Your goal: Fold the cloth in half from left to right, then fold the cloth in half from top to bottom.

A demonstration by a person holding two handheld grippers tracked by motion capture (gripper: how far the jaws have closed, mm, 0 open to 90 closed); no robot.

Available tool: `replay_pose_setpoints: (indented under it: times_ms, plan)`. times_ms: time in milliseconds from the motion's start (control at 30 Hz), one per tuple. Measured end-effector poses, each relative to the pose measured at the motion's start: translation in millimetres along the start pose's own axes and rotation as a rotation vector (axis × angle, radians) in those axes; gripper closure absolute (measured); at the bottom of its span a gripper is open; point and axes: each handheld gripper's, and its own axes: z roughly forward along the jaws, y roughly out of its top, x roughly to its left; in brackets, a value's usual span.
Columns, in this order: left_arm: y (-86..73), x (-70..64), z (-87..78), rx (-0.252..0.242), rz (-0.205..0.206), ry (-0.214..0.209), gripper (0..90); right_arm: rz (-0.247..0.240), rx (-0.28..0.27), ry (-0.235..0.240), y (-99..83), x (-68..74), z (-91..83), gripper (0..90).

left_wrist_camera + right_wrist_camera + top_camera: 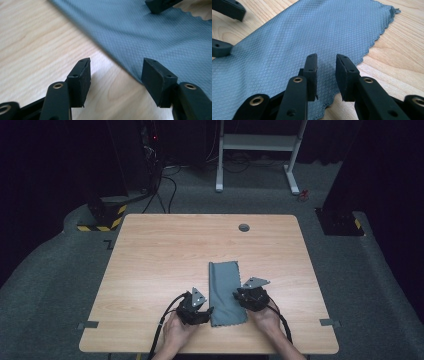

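Grey microfibre cloth point(226, 292) lies flat, folded into a long strip, on the near-centre of the desk point(160, 255). Step looks like grabbing its near corners for another fold. Left hand-held gripper point(196, 312) sits at the cloth's near left edge, jaws wide, one jaw on bare wood, the other at the hem point(130, 72). Right hand-held gripper point(250, 298) is at the right edge, jaws narrow but empty, poised over the scalloped edge point(367, 53). To do it well: go low, pinch both layers at the edge, close both together. Both hands low, wrists near the desk's front edge, jaws angled inward.
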Motion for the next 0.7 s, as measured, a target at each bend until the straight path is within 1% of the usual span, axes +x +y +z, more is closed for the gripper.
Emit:
replay_pose_setpoints:
  times_ms: [100,133,200,233,300,333,367,433,467,500,600,633,667,700]
  plan:
    - [-3.7,2.5,-4.3,0.01,-0.001,0.001,41.1,-0.001,0.002,-0.001,0.2,0.3,-0.1,71.4]
    - [-5.2,3.0,-5.6,0.011,-0.006,-0.006,41.1,-0.002,0.002,-0.001,0.2,0.3,0.0,71.4]
    - [-8.3,1.6,-6.7,-0.005,-0.005,-0.024,40.3,-0.004,0.0,-0.001,0.1,0.0,0.0,71.4]
    - [-9.2,0.1,-7.1,-0.021,-0.014,-0.046,39.4,-0.003,-0.001,0.0,0.0,-0.1,0.0,71.4]
    - [-8.4,-2.2,-7.8,-0.043,-0.011,-0.059,37.6,-0.002,-0.002,0.001,-0.2,-0.1,0.0,71.3]
    - [-7.3,-5.3,-6.6,-0.051,-0.024,-0.079,36.5,-0.001,-0.002,0.002,-0.3,-0.2,0.0,71.2]
    - [-6.1,-7.5,-5.3,-0.051,-0.017,-0.082,35.2,-0.001,-0.003,0.003,-0.3,-0.4,0.0,70.9]
    - [-5.8,-11.4,-3.3,-0.035,0.004,-0.073,34.6,-0.002,-0.005,0.002,-0.4,-0.6,0.2,70.6]
    - [-7.8,-13.2,-2.5,-0.029,0.021,-0.06,34.6,-0.004,-0.006,0.002,-0.4,-0.9,0.2,70.6]
    - [-10.0,-13.4,-3.7,-0.039,0.016,-0.057,34.4,-0.004,-0.005,0.002,-0.5,-0.8,0.2,70.4]
    - [-14.9,-10.4,-8.5,-0.041,0.01,-0.052,34.5,0.0,-0.007,0.004,-0.7,-0.9,0.1,70.2]
    - [-16.0,-9.8,-9.6,-0.041,0.005,-0.056,34.4,-0.004,-0.007,0.004,-0.6,-1.1,0.2,70.0]
    - [-16.1,-7.4,-10.8,-0.036,0.013,-0.058,34.3,-0.005,-0.006,0.004,-0.5,-0.9,0.2,69.7]
    - [-15.8,-6.9,-11.0,-0.037,0.005,-0.063,34.3,-0.008,-0.006,0.004,-0.5,-0.9,0.3,69.4]
